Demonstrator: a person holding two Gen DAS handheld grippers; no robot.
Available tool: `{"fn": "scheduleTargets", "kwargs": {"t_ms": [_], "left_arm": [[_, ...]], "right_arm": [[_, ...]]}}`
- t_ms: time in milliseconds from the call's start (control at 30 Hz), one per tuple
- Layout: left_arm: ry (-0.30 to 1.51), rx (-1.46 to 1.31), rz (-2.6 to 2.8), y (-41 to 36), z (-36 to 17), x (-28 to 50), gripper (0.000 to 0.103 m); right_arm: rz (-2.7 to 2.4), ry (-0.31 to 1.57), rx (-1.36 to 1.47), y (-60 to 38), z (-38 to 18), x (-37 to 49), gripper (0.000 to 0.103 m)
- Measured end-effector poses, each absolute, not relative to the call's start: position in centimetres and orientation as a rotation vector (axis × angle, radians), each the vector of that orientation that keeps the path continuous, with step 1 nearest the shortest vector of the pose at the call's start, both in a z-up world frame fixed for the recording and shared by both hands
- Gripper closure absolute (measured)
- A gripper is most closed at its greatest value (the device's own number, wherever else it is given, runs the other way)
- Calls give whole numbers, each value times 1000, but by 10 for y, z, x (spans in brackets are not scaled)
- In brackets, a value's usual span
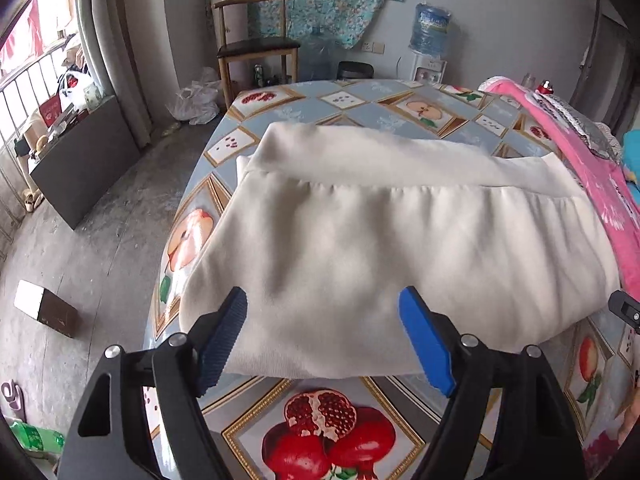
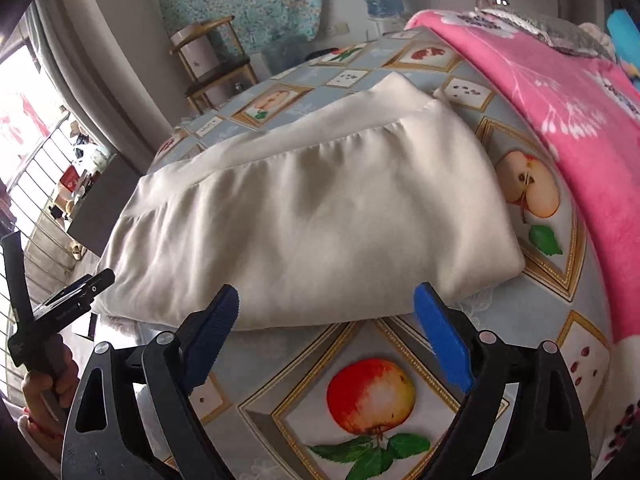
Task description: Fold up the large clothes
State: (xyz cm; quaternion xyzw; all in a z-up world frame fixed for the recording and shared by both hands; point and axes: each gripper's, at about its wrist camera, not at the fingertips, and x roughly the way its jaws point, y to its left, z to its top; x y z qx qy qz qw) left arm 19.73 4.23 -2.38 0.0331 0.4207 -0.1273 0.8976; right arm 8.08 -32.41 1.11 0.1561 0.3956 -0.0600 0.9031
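A cream-white garment [image 1: 384,240] lies folded into a thick rectangle on the table, its gathered waistband on the far side. It also shows in the right wrist view [image 2: 312,220]. My left gripper [image 1: 324,320] is open and empty, its blue fingers [image 1: 424,344] over the garment's near edge. My right gripper [image 2: 326,312] is open and empty, just short of the garment's near edge. The left gripper's body [image 2: 68,304] shows at the left of the right wrist view, held in a hand.
The table wears a fruit-print cloth [image 1: 320,432]. A pink blanket [image 2: 560,112] lies along the right side. A wooden chair [image 1: 256,44], water bottles [image 1: 430,32] and a dark cabinet [image 1: 84,160] stand beyond. A small box [image 1: 46,308] lies on the floor.
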Motion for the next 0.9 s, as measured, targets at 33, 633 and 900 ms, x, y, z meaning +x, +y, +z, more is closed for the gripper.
{"fn": "scheduleTargets", "kwargs": {"t_ms": [33, 633, 900], "left_arm": [[854, 76, -280, 41, -16, 191, 26], [663, 1, -556, 25, 75, 63, 5], [641, 35, -479, 21, 77, 53, 5]], "right_arm": [[-117, 803, 312, -319, 16, 75, 13], [-277, 588, 163, -271, 85, -3, 7], [-306, 587, 149, -268, 86, -13, 7]]}}
